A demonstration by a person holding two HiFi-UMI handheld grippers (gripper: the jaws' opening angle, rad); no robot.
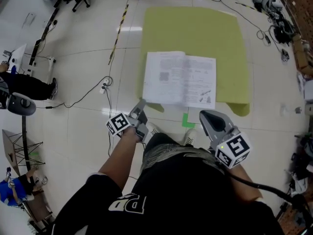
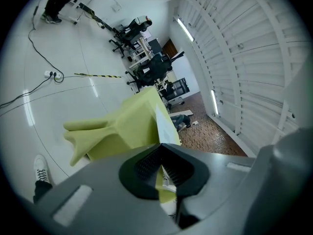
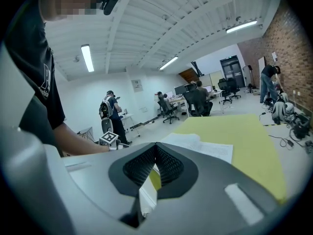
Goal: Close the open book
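Head view is showing a counter (image 1: 225, 43) under a yellow-green cloth, spreading out ahead of both tools. The open book (image 1: 180, 78) is lying flat on it, pages up, just beyond the tool tips. The left tool (image 1: 142, 104) is pointing at the book's near left corner, just beside it; whether it is touching is unclear. The right tool (image 1: 205, 114) is hovering near the near right corner, short of the page. Both tools are showing their jaws pressed together at the tips, gripping nothing.

Head view steeply down over the open book (image 1: 180, 79); both gripper views low, close, level across it.
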